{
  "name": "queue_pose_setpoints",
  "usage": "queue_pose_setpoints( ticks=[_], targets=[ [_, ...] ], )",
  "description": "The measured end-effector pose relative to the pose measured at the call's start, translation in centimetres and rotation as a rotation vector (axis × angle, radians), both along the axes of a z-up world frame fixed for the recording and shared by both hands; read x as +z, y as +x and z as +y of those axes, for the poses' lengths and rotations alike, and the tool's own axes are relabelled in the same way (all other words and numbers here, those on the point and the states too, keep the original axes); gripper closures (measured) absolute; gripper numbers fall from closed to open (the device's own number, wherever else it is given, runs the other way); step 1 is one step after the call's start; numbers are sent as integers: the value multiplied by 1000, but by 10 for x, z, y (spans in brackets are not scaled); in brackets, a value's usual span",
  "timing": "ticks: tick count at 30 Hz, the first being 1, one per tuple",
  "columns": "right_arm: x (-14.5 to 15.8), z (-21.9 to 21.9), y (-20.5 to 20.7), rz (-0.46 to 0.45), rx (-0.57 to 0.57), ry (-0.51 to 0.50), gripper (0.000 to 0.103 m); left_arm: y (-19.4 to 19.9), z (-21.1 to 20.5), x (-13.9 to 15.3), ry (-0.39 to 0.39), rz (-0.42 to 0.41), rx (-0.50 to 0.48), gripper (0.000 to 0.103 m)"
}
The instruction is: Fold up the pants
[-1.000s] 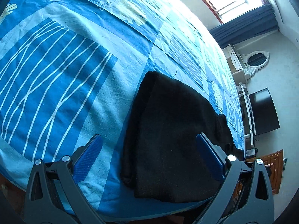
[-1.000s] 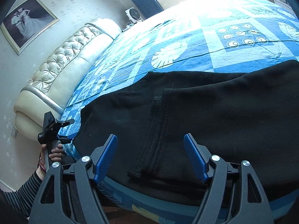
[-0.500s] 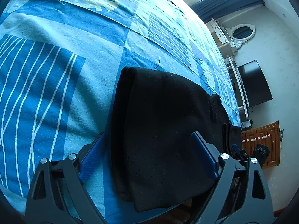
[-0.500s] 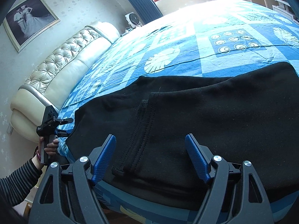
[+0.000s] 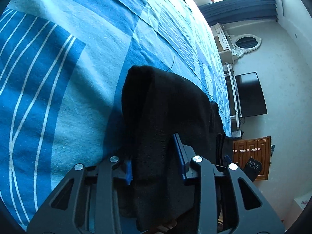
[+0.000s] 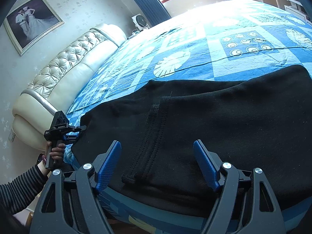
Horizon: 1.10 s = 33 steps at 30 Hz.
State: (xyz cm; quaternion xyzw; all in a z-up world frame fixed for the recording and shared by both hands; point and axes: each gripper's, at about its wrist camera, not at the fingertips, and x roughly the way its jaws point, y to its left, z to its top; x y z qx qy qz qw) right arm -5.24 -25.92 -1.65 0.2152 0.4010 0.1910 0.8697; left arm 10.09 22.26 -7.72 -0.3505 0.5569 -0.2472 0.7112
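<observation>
Black pants (image 6: 214,120) lie folded along the near edge of a bed with a blue patterned cover (image 6: 195,58). In the left wrist view my left gripper (image 5: 154,156) is shut on the near left end of the pants (image 5: 163,101), with the cloth bunched and raised between the blue pads. It also shows at the left of the right wrist view (image 6: 64,128), at the pants' left end. My right gripper (image 6: 158,163) is open, its blue pads on either side of a stitched seam (image 6: 154,134) near the pants' front edge.
A cream tufted headboard (image 6: 64,70) stands at the bed's left. A dresser with an oval mirror (image 5: 245,42), a dark TV (image 5: 249,95) and a wooden cabinet (image 5: 251,152) line the wall beyond the bed's right side. The bed's front edge is just below both grippers.
My left gripper moved in onto the pants' end and closed on the cloth, bunching and lifting it. My right gripper stayed open and drew slightly closer to the seam.
</observation>
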Motion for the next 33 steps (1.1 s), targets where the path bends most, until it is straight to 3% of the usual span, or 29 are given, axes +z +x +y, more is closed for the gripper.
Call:
queue_pose_setpoints(
  ticks=[2, 7, 13, 18, 23, 28, 33],
  targets=[
    [1, 0, 0, 0, 1, 0, 27, -1, 6, -5, -31, 26, 25, 84],
    [1, -2, -2, 3, -14, -5, 27, -5, 2, 2, -41, 37, 42, 89],
    [7, -7, -5, -12, -32, 5, 27, -11, -18, 47, -48, -14, 43, 90],
    [9, -11, -4, -8, -50, 22, 27, -19, -55, 103, -2, -103, -11, 90],
    [14, -12, -6, -17, -51, 31, 27, -22, -92, 147, -4, -144, -44, 90],
    [24, -16, -10, -29, -54, 36, 27, -18, -142, 172, 19, -154, -93, 90],
    [33, -27, -15, -45, -72, 51, 27, -15, -207, 186, 95, -205, -178, 90]
  ],
)
